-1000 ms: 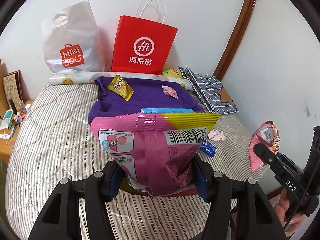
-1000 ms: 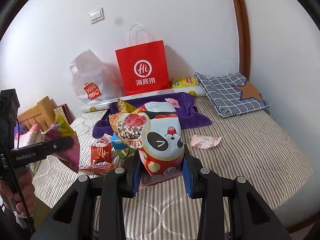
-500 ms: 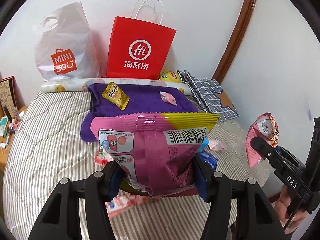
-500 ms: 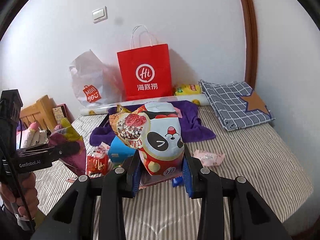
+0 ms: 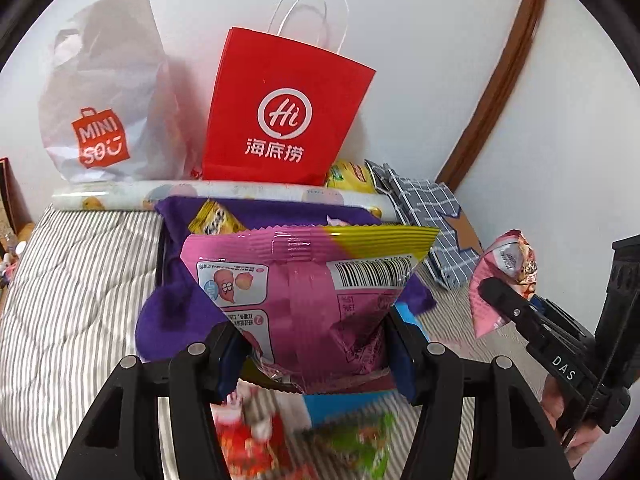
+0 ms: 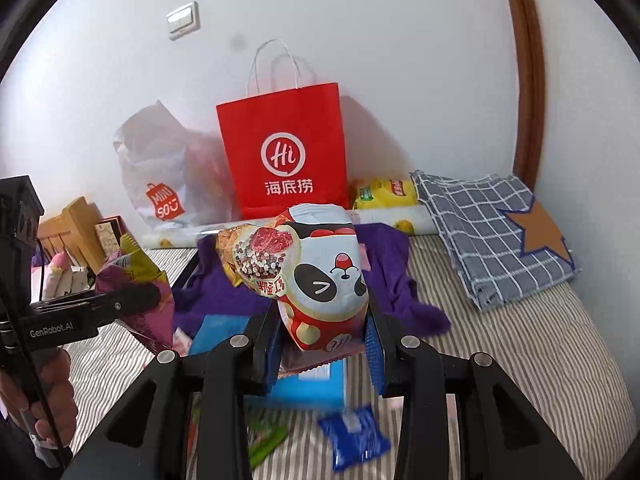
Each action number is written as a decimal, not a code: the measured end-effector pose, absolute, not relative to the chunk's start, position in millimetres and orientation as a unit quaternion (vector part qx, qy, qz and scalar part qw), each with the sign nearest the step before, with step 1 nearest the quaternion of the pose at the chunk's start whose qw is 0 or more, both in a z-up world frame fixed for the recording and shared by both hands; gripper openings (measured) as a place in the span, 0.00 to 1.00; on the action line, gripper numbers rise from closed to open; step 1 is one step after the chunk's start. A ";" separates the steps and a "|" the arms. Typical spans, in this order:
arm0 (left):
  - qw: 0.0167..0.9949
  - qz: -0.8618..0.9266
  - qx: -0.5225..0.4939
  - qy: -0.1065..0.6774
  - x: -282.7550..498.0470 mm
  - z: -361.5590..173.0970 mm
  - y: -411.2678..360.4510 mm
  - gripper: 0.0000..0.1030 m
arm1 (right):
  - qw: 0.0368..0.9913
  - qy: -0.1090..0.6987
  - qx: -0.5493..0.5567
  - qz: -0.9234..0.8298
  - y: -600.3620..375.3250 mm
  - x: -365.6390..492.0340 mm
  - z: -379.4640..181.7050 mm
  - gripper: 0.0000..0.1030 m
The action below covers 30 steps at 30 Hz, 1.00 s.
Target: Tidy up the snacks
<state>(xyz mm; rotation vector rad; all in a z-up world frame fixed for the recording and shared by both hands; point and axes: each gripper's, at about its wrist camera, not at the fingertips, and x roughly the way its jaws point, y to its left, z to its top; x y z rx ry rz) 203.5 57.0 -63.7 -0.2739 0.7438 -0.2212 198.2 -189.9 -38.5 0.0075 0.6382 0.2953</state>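
Wall switch (image 6: 183,21) only from right wrist.

A bedroom in a home: a bed with a striped mattress cover (image 6: 520,344) stands against a white wall (image 6: 360,20) bearing a light switch (image 6: 183,20), with a folded checked cloth (image 6: 492,232), shopping bags (image 5: 280,112) and a wooden bedside stand (image 6: 72,224).

Against the wall stands the paper bag (image 6: 286,152), the plastic bag (image 6: 154,176) just to its left, a rolled sheet (image 6: 400,218) lying before them, the folded cloth (image 6: 492,232) off right, loose snacks (image 6: 354,436) scattered nearest on the bed (image 6: 520,344).
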 end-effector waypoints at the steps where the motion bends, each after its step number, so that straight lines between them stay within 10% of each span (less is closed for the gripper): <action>1: 0.918 -0.102 -0.133 0.360 211.7 -63.3 57.5 0.56 | 0.938 0.314 0.004 0.146 -188.7 207.5 -38.2 0.34; 30: 0.886 -0.011 -0.163 0.434 295.7 -125.6 106.7 0.56 | 0.877 0.441 0.038 0.185 -193.1 350.3 -128.3 0.35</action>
